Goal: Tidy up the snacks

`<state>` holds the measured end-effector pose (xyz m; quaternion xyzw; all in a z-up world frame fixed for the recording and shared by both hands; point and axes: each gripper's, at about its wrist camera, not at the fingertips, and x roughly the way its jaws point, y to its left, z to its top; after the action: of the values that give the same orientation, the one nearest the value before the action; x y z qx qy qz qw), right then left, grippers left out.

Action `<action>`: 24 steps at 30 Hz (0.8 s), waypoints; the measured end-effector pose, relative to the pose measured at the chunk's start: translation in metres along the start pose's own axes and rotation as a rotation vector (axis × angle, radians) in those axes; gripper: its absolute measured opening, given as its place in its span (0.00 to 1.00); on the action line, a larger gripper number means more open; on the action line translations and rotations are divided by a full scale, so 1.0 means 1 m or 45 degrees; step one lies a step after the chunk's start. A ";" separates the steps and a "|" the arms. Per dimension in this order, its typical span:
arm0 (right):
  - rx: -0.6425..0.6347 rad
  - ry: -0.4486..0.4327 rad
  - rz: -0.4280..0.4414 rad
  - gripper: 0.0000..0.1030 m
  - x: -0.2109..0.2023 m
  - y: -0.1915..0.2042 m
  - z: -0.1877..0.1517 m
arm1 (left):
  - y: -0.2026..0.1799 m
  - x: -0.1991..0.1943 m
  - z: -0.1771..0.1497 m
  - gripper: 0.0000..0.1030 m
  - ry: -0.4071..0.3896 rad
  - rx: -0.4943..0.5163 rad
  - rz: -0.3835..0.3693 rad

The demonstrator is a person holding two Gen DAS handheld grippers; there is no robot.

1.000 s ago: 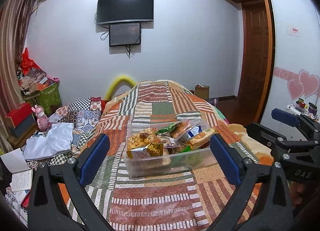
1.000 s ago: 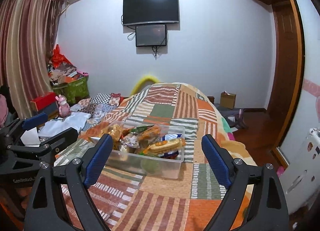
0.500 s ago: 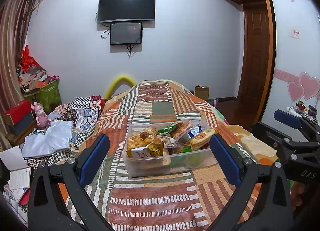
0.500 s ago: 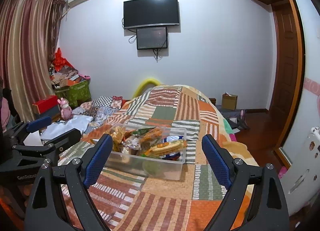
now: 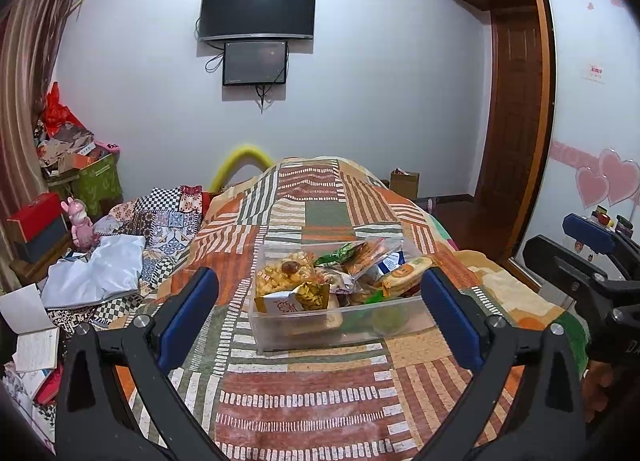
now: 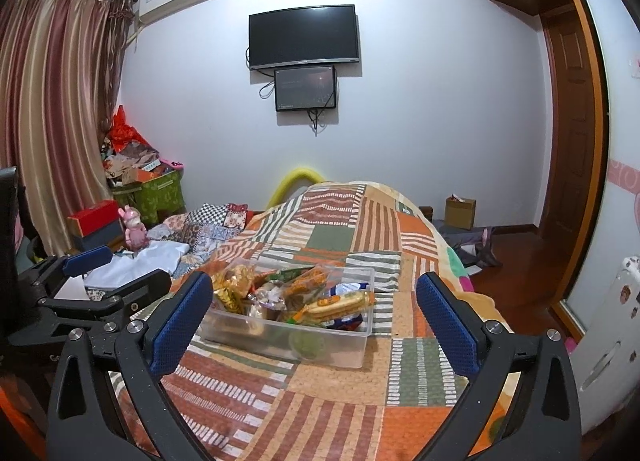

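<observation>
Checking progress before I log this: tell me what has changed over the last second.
Both cameras tilted slightly upward. Nothing was gripped or released. The left gripper and right gripper stay open short of the snack bin, which sits unmoved on the patchwork bedspread.

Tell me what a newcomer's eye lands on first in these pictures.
First, the clear plastic bin, heaped with bright snack packets, sitting mid-bed on the patchwork quilt, framed by the open left gripper. Next, the black TV high on the far wall, a smaller screen just beneath it.
</observation>
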<state>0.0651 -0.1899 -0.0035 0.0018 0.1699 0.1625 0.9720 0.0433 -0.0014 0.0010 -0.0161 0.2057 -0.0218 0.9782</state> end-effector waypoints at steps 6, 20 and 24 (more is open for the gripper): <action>0.003 0.000 0.003 0.99 0.001 0.001 0.000 | 0.000 -0.001 0.001 0.99 -0.005 0.001 -0.002; 0.004 -0.008 0.009 0.99 -0.001 0.002 0.002 | -0.002 -0.010 0.002 0.99 -0.034 0.001 -0.009; 0.002 -0.008 0.013 0.99 -0.002 0.003 0.002 | -0.001 -0.012 0.003 0.99 -0.040 -0.005 -0.015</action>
<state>0.0635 -0.1878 -0.0007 0.0041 0.1668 0.1673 0.9717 0.0338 -0.0021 0.0083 -0.0197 0.1904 -0.0270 0.9811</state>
